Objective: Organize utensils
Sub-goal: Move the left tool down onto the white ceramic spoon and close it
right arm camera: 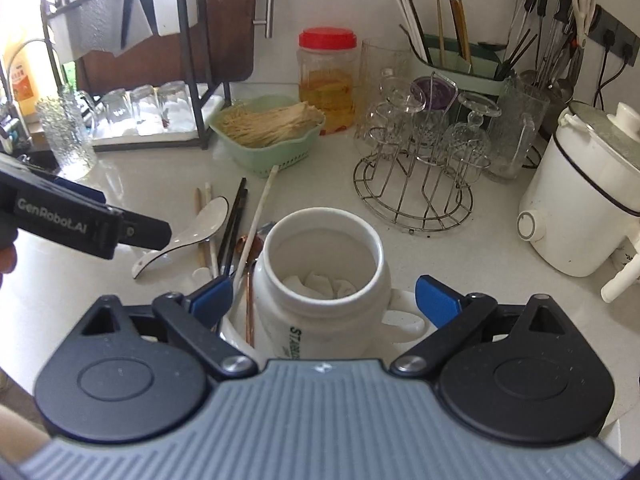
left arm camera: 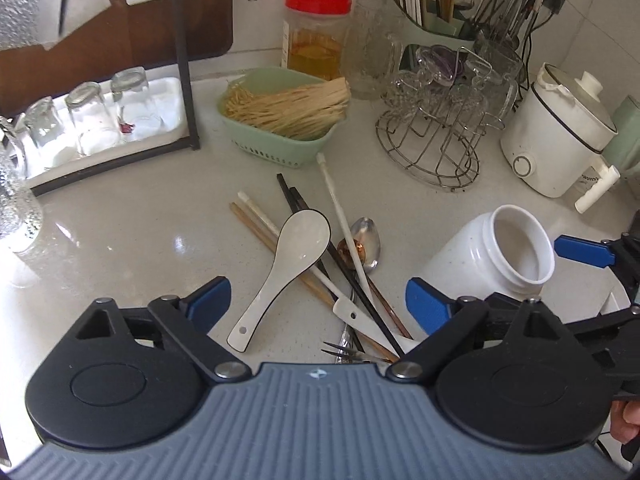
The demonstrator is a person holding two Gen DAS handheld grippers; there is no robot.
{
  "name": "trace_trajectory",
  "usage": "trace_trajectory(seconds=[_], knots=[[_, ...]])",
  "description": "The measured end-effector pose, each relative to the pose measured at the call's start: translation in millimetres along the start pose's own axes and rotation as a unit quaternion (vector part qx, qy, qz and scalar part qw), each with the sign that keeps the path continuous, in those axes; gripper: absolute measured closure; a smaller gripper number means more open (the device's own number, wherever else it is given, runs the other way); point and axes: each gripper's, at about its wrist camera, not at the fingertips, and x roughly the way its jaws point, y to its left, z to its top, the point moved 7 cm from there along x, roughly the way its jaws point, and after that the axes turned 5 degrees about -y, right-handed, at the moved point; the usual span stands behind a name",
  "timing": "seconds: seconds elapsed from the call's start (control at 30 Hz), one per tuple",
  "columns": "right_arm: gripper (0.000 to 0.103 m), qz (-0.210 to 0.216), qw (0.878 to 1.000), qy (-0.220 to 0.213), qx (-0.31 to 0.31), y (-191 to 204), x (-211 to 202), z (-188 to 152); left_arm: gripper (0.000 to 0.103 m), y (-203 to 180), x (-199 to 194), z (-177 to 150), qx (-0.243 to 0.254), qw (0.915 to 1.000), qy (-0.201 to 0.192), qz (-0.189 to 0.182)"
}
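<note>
Left hand-held gripper (left arm camera: 318,304): jaws spread wide, blue pads bare, nothing pinched or touched. It hangs tilted down over the utensil pile (left arm camera: 336,276) on the counter (left arm camera: 132,236). Between and just ahead of its fingers lie a white ceramic spoon (left arm camera: 280,272) with a dark rim, black chopsticks (left arm camera: 320,248), wooden chopsticks (left arm camera: 260,232), a long white stick (left arm camera: 344,220), a metal spoon (left arm camera: 366,240) and, nearest the gripper body, a fork (left arm camera: 352,354). All are crossed over one another, flat on the counter.

Right hand-held gripper (right arm camera: 326,300): jaws also spread, one pad on each side of a white jar (right arm camera: 320,280), which stands upright with its mouth open. Pads appear clear of the jar wall on both sides; no pinch seen. Something white and crumpled lies at the jar's bottom. A white mug handle (right arm camera: 404,322) shows just beside the right pad, low against the jar; whether it touches the jar cannot be told.

The utensil pile is left of the right gripper, just beyond its left pad. Farther ahead of both grippers: a green basket (left arm camera: 280,140) of pale sticks, a wire glass rack (right arm camera: 416,184), a red-lidded jar (left arm camera: 316,36), and a green holder (right arm camera: 460,68) with upright chopsticks.
</note>
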Motion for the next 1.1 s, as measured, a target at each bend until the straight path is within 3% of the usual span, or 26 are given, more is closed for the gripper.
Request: trace_trajectory(seconds=[0.5, 0.7, 0.87, 1.1], knots=[[0.015, -0.006, 0.999, 0.033, -0.005, 5.9, 20.6, 2.3, 0.024, 4.8, 47.2, 11.7, 0.032, 0.9979, 0.047, -0.03], [0.015, 0.001, 0.999, 0.036, 0.002, 3.3, 21.1, 2.4, 0.038, 2.4, 71.3, 13.7, 0.072, 0.9949, 0.065, -0.03], [0.015, -0.008, 0.999, 0.034, 0.011, 4.1, 21.4, 2.5, 0.04, 6.4, 84.0, 19.2, 0.132, 0.9885, 0.071, -0.022], [0.015, -0.002, 0.999, 0.043, 0.005, 2.8, 24.2, 4.9, 0.042, 0.8, 97.9, 26.8, 0.138, 0.9869, 0.073, -0.04]])
